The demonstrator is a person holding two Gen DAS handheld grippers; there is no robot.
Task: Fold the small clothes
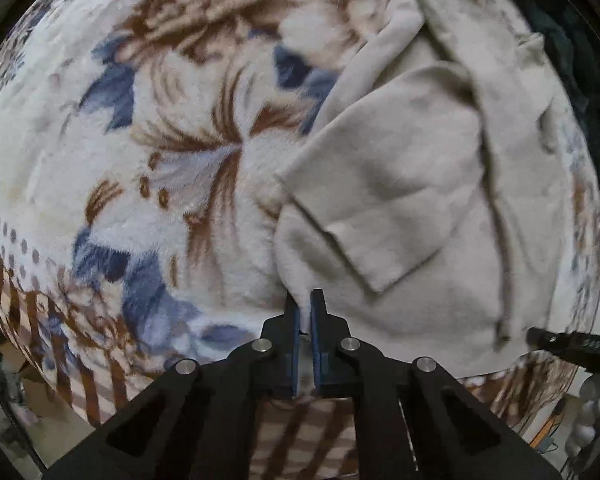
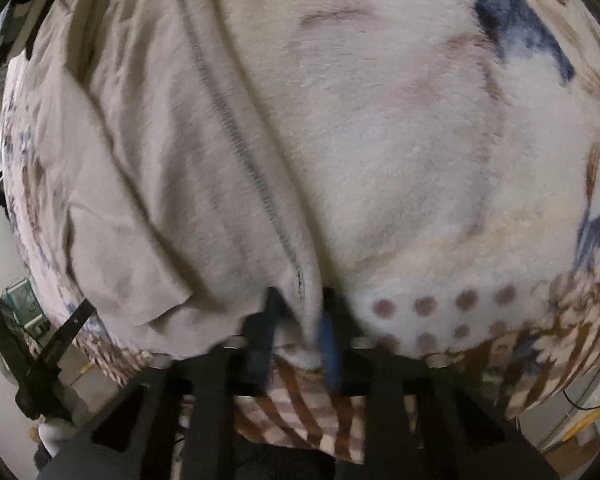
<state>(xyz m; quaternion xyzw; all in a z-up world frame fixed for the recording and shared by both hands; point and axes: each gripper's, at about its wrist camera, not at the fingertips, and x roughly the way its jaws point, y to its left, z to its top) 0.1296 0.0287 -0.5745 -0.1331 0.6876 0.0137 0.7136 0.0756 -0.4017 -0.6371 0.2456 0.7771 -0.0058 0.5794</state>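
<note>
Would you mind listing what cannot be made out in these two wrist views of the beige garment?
- Left wrist view: the beige garment runs past the top edge, so its full shape is unknown; the left claw covers the pinched hem.
- Right wrist view: motion blur smears the right claw, so how firmly it pinches the zipper edge is unclear.
- Both views: the garment hides the floral blanket beneath it.

One beige garment (image 1: 412,184), one floral blanket (image 1: 172,152), two grippers.
</note>
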